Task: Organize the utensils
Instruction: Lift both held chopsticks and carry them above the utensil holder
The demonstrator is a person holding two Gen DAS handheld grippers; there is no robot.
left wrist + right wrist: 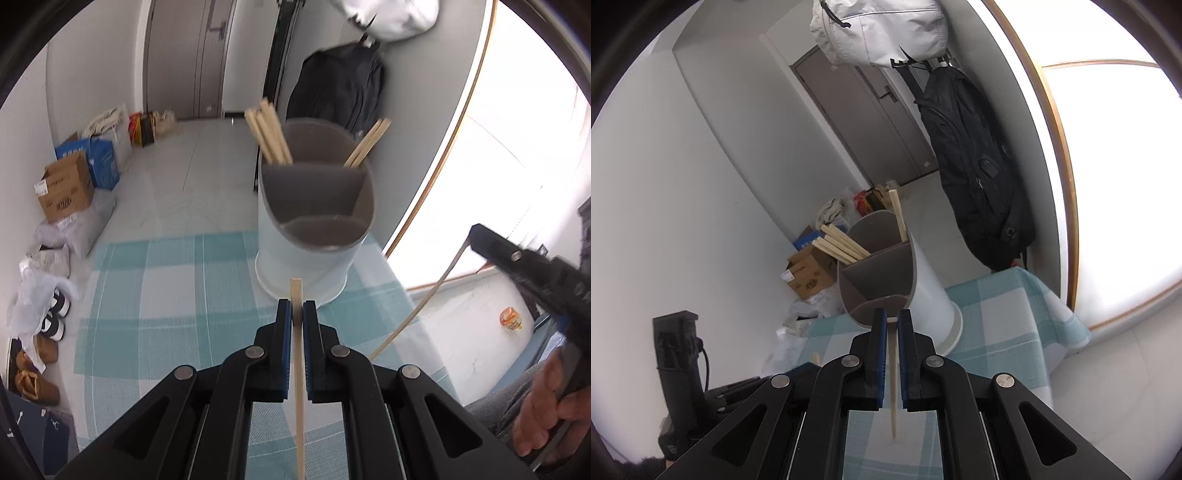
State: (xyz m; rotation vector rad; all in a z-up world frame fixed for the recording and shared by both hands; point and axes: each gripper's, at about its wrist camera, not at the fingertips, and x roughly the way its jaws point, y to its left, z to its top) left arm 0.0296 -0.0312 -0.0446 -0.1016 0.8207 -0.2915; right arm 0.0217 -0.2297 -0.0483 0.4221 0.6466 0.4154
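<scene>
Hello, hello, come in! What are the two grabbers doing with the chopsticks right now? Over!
Left gripper shut on a pale wooden chopstick. Right gripper shut on another chopstick. White divided utensil holder ahead on checked cloth, chopsticks already in back compartments. Nothing blocking.

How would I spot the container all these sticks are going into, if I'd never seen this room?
Find the table under the blue-and-white checked tablecloth. On it stands a tall white round plastic utensil holder with a grey inside split into compartments. It is the only container on the cloth, and pale wooden chopsticks poke out of its two rear compartments while the front one looks empty.
</scene>
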